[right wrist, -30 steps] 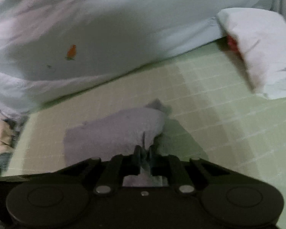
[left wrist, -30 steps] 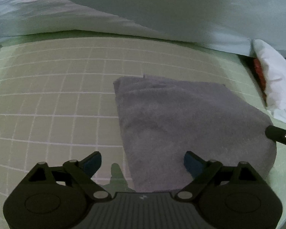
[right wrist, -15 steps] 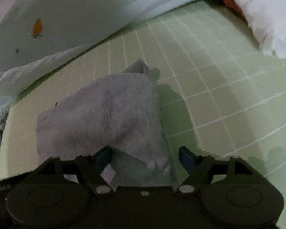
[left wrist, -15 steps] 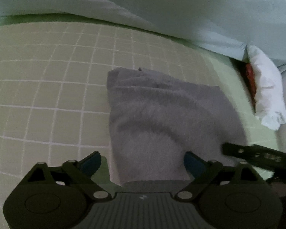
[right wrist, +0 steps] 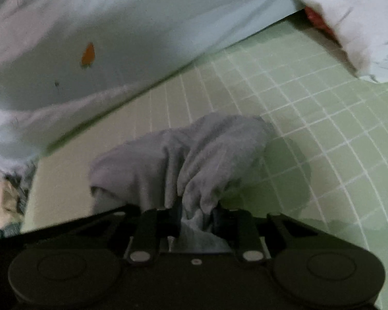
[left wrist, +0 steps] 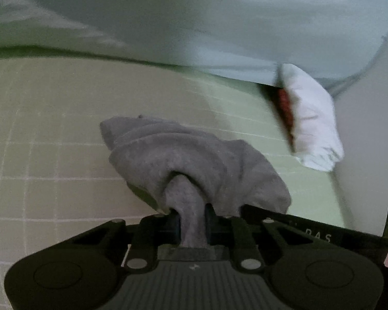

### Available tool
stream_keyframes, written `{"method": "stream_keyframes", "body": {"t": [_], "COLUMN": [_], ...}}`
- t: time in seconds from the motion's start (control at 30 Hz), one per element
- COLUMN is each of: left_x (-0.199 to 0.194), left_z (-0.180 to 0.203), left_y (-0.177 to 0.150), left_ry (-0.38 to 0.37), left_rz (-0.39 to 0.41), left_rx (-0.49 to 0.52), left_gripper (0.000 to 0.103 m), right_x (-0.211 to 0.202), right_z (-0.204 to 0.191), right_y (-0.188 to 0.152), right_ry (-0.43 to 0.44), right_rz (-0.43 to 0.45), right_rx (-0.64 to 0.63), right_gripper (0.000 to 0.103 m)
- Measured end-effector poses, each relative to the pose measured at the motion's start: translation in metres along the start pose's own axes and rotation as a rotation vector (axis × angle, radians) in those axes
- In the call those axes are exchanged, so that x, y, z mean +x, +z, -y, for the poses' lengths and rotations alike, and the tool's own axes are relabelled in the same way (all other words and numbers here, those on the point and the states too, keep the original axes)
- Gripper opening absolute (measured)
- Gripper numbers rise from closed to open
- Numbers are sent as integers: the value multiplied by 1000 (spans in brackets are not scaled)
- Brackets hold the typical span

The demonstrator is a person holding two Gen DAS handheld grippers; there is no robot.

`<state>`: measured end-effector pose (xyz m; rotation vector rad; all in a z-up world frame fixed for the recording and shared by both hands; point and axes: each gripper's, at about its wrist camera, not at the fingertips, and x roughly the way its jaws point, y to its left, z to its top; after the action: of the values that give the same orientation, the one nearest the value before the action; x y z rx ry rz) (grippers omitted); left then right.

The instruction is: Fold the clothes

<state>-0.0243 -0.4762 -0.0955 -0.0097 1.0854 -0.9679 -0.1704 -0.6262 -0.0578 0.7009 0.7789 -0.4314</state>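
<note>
- Green bedding (right wrist: 310, 118) with a white grid spreads under everything we do; it looks like a mattress sheet on a bed, soft and a little dim in this light.
- Behind it a pale blue quilt (left wrist: 207, 25) printed with small orange carrots is heaped along the far edge, and a white pillow (left wrist: 313, 118) with something red tucked beneath lies at the far right corner.
- At the left edge of the right wrist view we see a blurred heap of other fabric; we cannot tell what it is.
- Our grey cloth (left wrist: 183, 155) sits in the middle of the bed, bunched and partly raised off the sheet, its far end trailing down onto the grid.
- Our left tongs (left wrist: 192, 219) are clenched on a pinch of the grey cloth's near edge; the fabric funnels into a narrow neck between them.
- Our right tongs (right wrist: 195, 214) are likewise clamped on the grey cloth (right wrist: 183, 152), with a pale tag or lining squeezed out behind the fingers.
- We hold two points of the near edge, we judge, so that the cloth hangs between them and can be carried as one flap rather than dragged.
- Both pairs of tongs sit close together, the right one's body showing at the lower right of the left view, which is why the cloth puckers into deep ridges instead of lying flat.
- Whether this grip serves another fold or a lift to set the piece aside, we cannot settle.
</note>
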Motion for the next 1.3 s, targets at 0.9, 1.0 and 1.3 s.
{"method": "stream_keyframes", "body": {"t": [0.9,1.0,1.3], "left_x": [120,138,192], "left_z": [298,331,360], "left_y": [86,116,206], "left_ry": [-159,-168,-130], "left_rz": [195,238,353], "left_rx": [228,271,279], "left_gripper": [19,19,28], "right_x": [-149,-152,-127], "right_z": [235,252,286], "right_y": [165,206,316], "right_ry": [-36,-50,-126], "right_rz": [370,418,576], "right_rx": [45,21,-65], "right_gripper": [22,21,28]}}
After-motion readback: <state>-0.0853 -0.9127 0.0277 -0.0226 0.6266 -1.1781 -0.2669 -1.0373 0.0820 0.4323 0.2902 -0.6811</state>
